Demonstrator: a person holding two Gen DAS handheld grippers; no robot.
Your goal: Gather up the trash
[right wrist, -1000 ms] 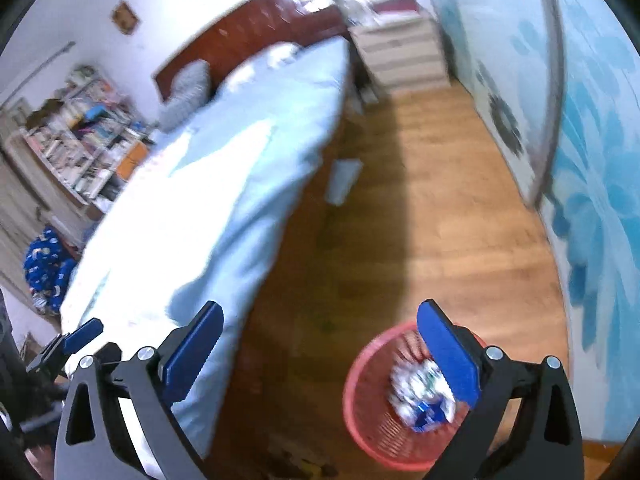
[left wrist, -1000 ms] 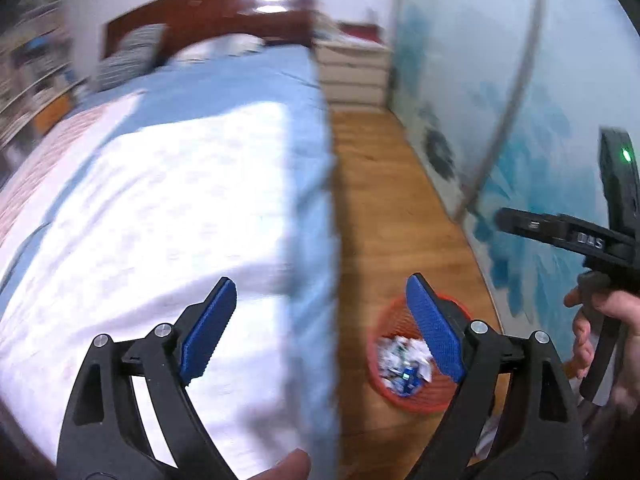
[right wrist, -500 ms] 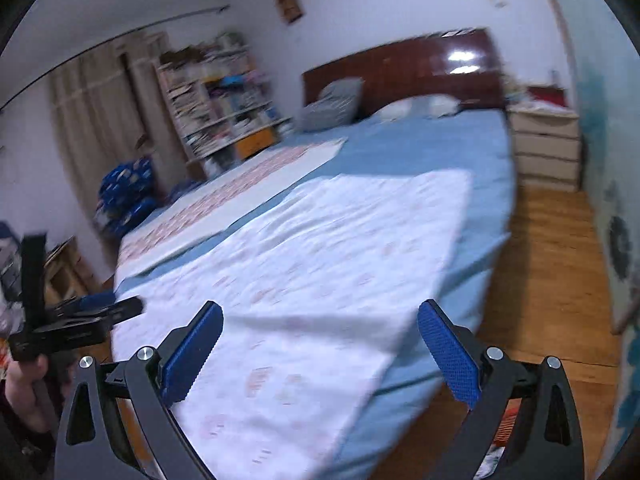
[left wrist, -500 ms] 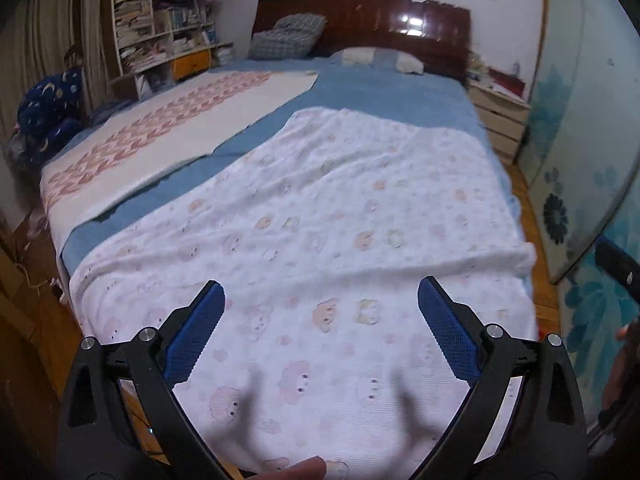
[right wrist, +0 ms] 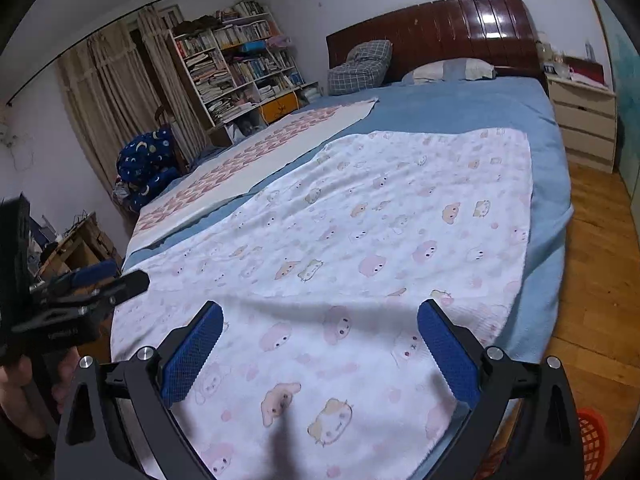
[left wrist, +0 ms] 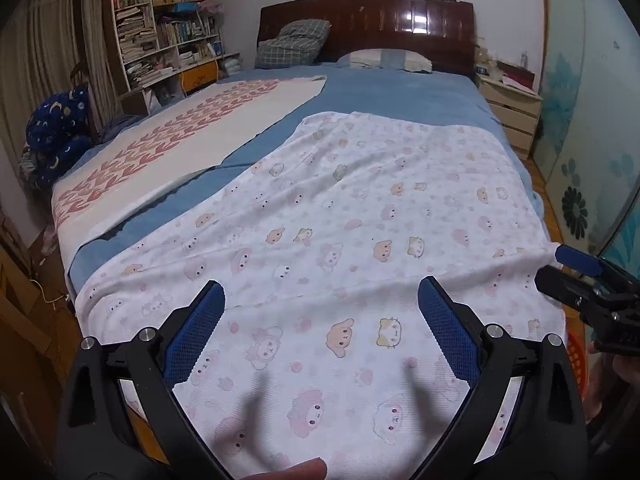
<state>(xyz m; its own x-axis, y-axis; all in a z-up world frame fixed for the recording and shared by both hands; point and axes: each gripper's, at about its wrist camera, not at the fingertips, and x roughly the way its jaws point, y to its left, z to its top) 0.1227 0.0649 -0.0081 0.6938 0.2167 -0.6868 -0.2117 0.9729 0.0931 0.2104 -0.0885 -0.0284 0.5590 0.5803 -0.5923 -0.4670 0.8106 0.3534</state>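
Note:
My left gripper (left wrist: 320, 312) is open and empty, held above the foot of the bed. My right gripper (right wrist: 320, 336) is open and empty too, over the same end of the bed; it also shows at the right edge of the left wrist view (left wrist: 588, 280). The left gripper shows at the left edge of the right wrist view (right wrist: 92, 284). A red mesh trash basket (right wrist: 592, 444) stands on the floor at the bed's right foot corner; only its rim shows, and a sliver in the left wrist view (left wrist: 576, 356). No loose trash is visible on the bed.
A white cartoon-print blanket (left wrist: 360, 240) covers the near part of the blue bed (left wrist: 400, 92). A pink-patterned sheet (left wrist: 180, 148) lies on the left. Bookshelves (right wrist: 236, 68) stand far left, a nightstand (right wrist: 580, 120) far right, wood floor (right wrist: 592, 264) along the right.
Both grippers swung up and left from the trash basket on the floor to face the bed. Both stayed open and empty.

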